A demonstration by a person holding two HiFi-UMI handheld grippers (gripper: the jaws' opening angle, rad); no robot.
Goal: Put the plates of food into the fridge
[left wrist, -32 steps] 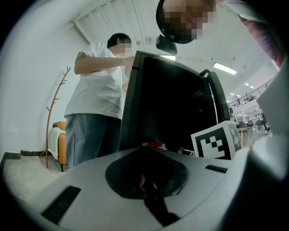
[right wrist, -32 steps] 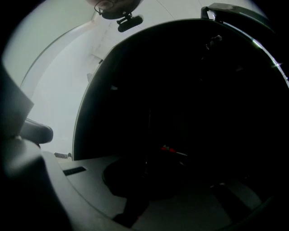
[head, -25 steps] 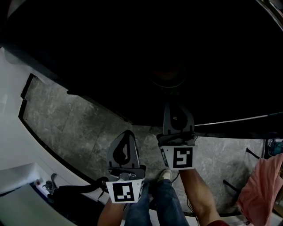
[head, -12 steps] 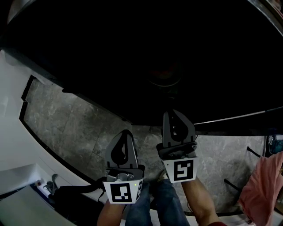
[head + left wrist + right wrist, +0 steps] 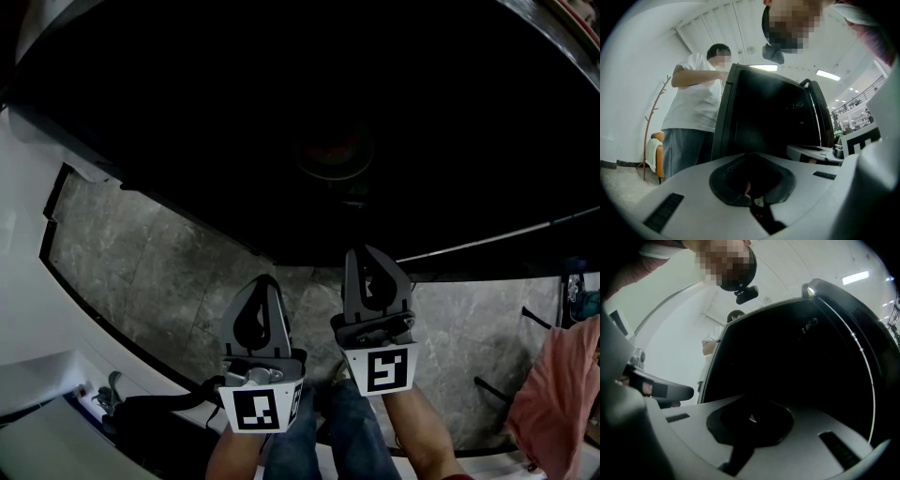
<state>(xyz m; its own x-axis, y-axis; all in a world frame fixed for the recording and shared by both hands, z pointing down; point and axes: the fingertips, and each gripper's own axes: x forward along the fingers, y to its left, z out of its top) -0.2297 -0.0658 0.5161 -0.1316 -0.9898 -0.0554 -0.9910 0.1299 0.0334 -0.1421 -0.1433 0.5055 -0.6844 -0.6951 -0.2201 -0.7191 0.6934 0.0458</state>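
A wide black tabletop [image 5: 309, 103] fills the upper half of the head view. A dim round plate [image 5: 333, 155] with something reddish on it lies there; its details are too dark to make out. Both grippers are held close to my body over the floor, short of the table's near edge. The left gripper [image 5: 263, 283] [image 5: 750, 157] is shut and empty. The right gripper [image 5: 368, 253] [image 5: 751, 401] looks shut too, with nothing between its jaws. From both gripper views a large black body [image 5: 768, 112] [image 5: 787, 362] rises ahead.
Grey marbled floor [image 5: 141, 253] runs under the table. White furniture [image 5: 23, 281] borders the left. A black bag [image 5: 150, 412] sits at lower left and a pink cloth [image 5: 553, 394] hangs at right. A person in a white shirt [image 5: 693, 103] stands beside the black body, near a coat stand [image 5: 650, 126].
The right gripper has drawn back toward my body, away from the table edge. The left gripper has barely moved. Both stay shut.
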